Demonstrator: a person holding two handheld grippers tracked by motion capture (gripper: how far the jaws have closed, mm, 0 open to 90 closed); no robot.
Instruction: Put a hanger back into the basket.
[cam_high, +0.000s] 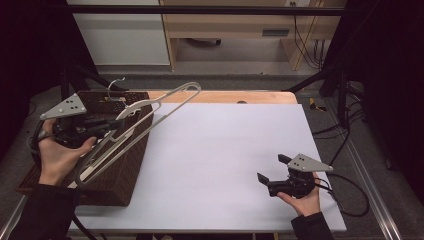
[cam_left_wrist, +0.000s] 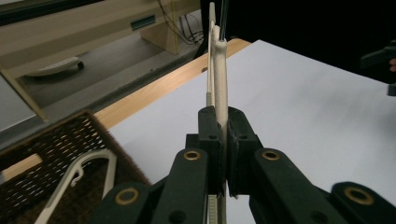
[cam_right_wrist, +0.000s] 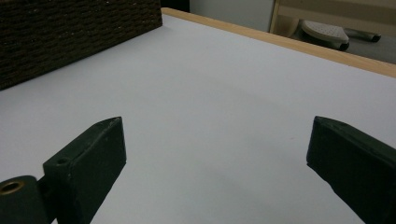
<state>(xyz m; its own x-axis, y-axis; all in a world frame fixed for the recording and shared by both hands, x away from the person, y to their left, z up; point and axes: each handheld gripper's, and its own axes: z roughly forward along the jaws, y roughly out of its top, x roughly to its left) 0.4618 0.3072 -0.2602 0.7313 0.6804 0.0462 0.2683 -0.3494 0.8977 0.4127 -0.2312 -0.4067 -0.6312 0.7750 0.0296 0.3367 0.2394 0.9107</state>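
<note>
A cream plastic clothes hanger hangs in the air over the left side of the table, tilted up toward the far right, its metal hook above the basket. My left gripper is shut on the hanger's bar; the left gripper view shows the black pads pressed on the hanger edge-on. My right gripper rests low at the near right of the white sheet, open. In the right gripper view its fingers stand wide apart with bare sheet between them.
A dark wicker basket sits at the table's left edge, with another pale hanger lying inside. A white sheet covers the table; a wooden strip runs along its far edge. Cables trail at the right.
</note>
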